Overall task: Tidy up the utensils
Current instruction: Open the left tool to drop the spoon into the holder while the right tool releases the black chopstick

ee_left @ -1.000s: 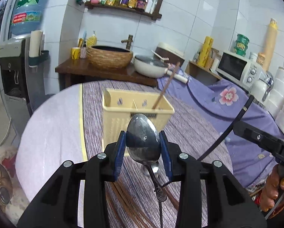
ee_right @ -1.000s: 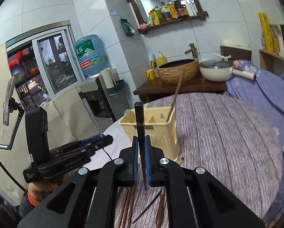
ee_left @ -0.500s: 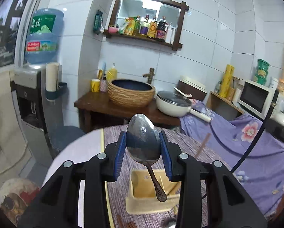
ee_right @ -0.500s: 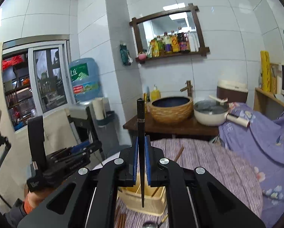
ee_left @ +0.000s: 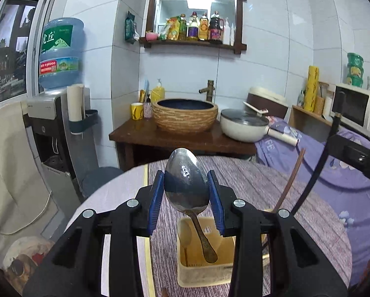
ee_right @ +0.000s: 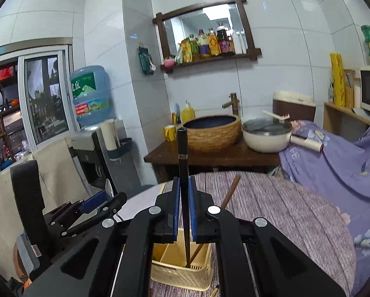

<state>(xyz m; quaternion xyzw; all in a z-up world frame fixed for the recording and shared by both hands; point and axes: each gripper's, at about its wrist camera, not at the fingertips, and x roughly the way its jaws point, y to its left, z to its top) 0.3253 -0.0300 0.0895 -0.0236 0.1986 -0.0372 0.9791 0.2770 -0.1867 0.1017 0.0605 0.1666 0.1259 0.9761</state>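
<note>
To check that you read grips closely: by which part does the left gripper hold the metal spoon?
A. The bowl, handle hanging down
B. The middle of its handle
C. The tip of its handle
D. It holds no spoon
A: the left gripper pads clamp the bowl of the metal spoon, whose handle hangs over the yellow utensil holder.

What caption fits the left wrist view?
Left gripper holds a metal spoon bowl-up above the yellow utensil caddy.

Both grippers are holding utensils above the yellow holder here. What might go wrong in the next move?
1. The left gripper pinches the spoon by its rounded bowl, handle hanging crooked; it may twist or slip when released.
2. The black chopstick in the right gripper stands close to the brown chopstick already leaning in the holder; they could jam.
</note>
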